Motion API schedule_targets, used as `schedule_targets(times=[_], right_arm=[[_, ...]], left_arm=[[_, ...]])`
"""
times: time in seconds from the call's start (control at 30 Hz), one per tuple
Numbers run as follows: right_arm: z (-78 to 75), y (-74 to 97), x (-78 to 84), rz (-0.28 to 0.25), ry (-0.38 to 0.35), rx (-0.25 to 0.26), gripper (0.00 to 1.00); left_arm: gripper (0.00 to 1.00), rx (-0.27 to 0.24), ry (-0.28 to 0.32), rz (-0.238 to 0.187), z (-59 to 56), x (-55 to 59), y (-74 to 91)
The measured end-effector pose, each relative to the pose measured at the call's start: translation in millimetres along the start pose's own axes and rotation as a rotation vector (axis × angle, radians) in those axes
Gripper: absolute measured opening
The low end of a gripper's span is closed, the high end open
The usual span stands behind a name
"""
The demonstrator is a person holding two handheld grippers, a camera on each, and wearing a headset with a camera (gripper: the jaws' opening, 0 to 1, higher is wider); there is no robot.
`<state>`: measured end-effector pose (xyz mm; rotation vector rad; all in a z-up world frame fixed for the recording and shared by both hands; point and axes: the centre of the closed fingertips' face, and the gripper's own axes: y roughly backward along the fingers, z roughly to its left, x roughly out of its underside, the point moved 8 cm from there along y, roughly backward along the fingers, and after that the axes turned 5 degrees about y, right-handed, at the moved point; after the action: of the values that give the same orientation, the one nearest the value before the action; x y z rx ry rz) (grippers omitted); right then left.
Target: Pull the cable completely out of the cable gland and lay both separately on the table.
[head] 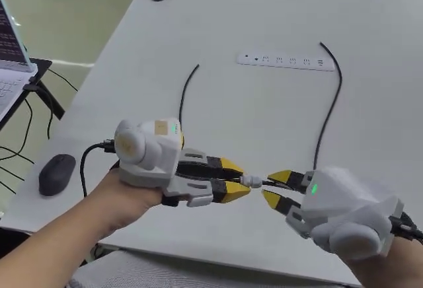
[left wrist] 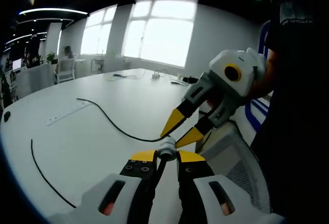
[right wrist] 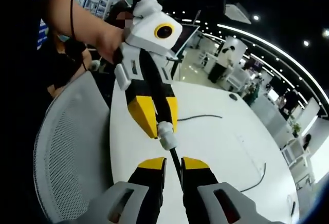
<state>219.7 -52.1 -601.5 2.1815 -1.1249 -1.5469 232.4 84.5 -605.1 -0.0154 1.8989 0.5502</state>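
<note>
Two tongs meet tip to tip over the worktop's point(head: 264, 10) near edge. The left tongs point(head: 244, 182) clench the cable gland point(head: 253, 182); the right tongs point(head: 266, 185) stand slightly parted around the black cable point(head: 327, 126) just beside it. We judge the pull must follow the cable's axis, rightward, away from the gland.

Opposed close views — shared cable gland point(left wrist: 167, 148)

We see a white table top point(head: 277, 10), smooth and matt (faintly sheened in the window light). The small pale cable gland point(head: 252, 181) looks like moulded plastic and the thin black cable point(right wrist: 176, 165) like matt rubber. The left gripper point(head: 244, 181) and right gripper point(head: 267, 186) have smooth white plastic shells.
</note>
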Motion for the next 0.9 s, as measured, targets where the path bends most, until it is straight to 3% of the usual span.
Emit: schedule_targets(times=[0.17,0.3,0.37,0.63,0.9], right_arm=[[-3.8,-0.6,-2.8,0.001,0.0,0.023,0.02],[-3.6,-3.0,-1.1,0.002,0.005,0.014,0.01],[-2.4,-4.6,2.0,0.003,-0.031,-0.01,0.01],[-1.7,-4.1,8.4,0.003,-0.123,-0.024,0.0],[-1.7,-4.7,11.9,0.001,-0.157,-0.028,0.0]], left_arm=[[0.15,-0.003,-0.012,0.01,0.8,-0.7,-1.2],[0.15,-0.006,-0.015,0.018,2.6,-0.5,-2.4],[0.15,0.001,-0.013,0.03,3.0,1.3,-3.5],[0.15,0.001,-0.009,0.041,0.9,4.8,-7.8],[0.15,-0.008,-0.019,0.04,0.1,5.2,-7.6]])
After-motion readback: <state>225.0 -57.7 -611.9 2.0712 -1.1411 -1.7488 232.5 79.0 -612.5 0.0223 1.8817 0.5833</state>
